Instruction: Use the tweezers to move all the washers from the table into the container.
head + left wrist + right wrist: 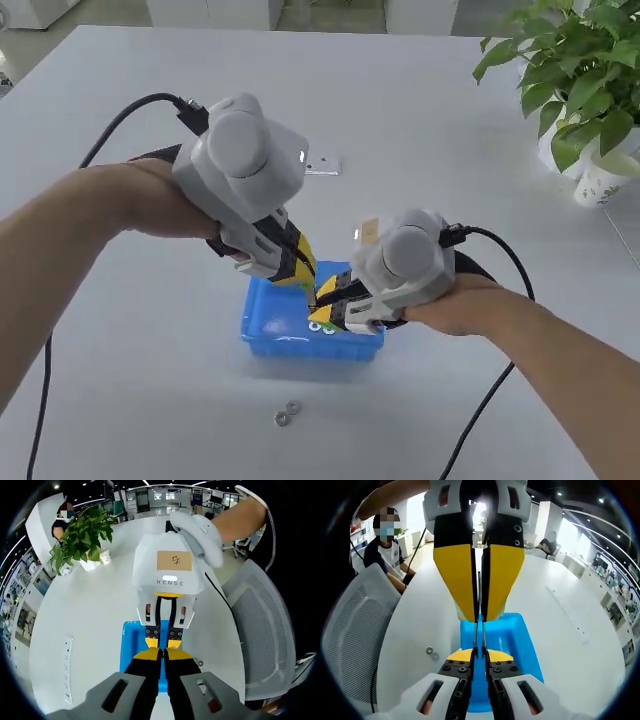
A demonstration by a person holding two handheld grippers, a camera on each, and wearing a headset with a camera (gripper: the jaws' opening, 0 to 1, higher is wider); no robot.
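Washers (293,408): two small silvery rings

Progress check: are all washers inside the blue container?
No, two washers lie on the table beside the blue container, outside its walls.

The container (300,348) is bright blue. The two washers (288,412) at the lower middle are silver. The table (420,110) is pale grey. The left gripper (162,651) and the right gripper (480,652) are grey-white with yellow and black jaws. The tweezers (476,635) are silver. The plant (575,70) at the upper right is green. The cables (110,125) are black.
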